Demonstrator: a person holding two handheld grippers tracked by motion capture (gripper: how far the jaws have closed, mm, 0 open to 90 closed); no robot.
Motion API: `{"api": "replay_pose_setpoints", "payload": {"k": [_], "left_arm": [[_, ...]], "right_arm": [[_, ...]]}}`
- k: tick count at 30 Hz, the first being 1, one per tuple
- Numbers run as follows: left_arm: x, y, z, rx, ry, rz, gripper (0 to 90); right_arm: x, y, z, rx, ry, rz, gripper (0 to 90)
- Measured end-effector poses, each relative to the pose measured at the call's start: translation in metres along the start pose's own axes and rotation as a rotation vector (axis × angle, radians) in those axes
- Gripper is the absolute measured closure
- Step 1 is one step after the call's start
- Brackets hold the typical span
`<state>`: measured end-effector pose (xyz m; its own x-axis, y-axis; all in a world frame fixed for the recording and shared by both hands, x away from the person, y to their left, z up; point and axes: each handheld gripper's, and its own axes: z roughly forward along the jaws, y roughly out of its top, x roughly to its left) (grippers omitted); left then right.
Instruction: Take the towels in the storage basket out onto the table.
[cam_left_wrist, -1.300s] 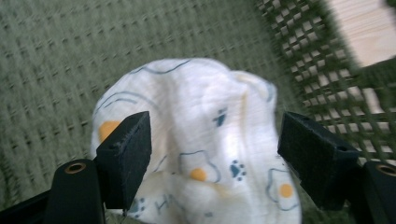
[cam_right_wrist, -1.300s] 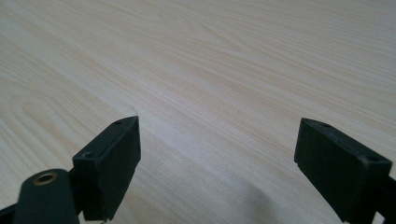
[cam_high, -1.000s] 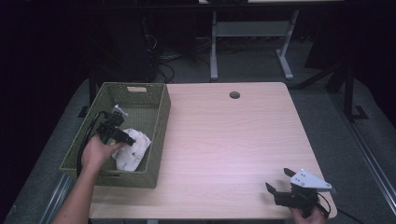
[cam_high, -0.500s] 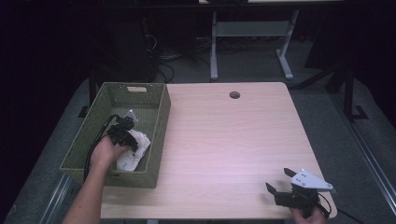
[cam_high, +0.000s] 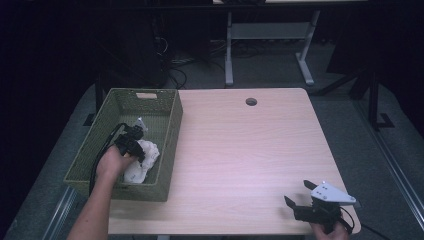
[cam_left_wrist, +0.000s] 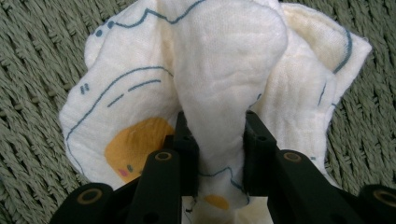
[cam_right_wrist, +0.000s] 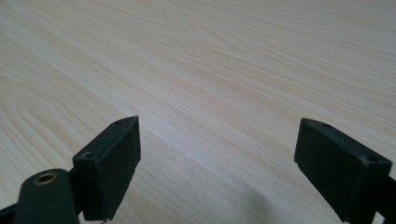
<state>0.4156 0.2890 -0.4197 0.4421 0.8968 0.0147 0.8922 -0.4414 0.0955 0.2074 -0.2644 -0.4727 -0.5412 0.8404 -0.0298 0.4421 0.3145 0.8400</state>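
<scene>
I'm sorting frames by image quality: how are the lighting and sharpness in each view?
High view: table evenly lit, surroundings nearly black, slightly soft. Left gripper view: bright and sharp on the cloth and basket weave. Right gripper view: wood grain clear, near jaws blurred, with a soft shadow beneath the right gripper.

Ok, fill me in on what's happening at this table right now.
A person is working with a handheld gripper in each hand. The left gripper is down inside the green woven basket at the table's left edge, its jaws pinched on a fold of the white printed cloth lying in the basket. The right gripper rests at the near right corner of the wooden table, jaws wide open with nothing between them.
</scene>
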Motion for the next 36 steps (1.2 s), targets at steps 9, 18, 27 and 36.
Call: {"api": "replay_pose_setpoints", "payload": {"k": [9,18,27,36], "left_arm": [[-0.003,0.0,0.0,0.004,0.015,0.002,73.9],[-0.001,-0.001,-0.001,-0.001,0.003,-0.016,74.4],[0.017,-0.015,-0.019,-0.097,-0.095,-0.091,75.3],[0.024,-0.026,-0.043,-0.205,-0.185,-0.077,75.2]], "right_arm": [[-0.001,0.0,-0.001,-0.006,0.0,0.0,14.2],[-0.002,0.0,-0.002,-0.008,-0.005,0.007,14.2],[-0.002,-0.001,-0.002,-0.013,-0.004,0.011,14.1],[-0.001,0.0,-0.002,-0.013,-0.008,0.012,14.1]]}}
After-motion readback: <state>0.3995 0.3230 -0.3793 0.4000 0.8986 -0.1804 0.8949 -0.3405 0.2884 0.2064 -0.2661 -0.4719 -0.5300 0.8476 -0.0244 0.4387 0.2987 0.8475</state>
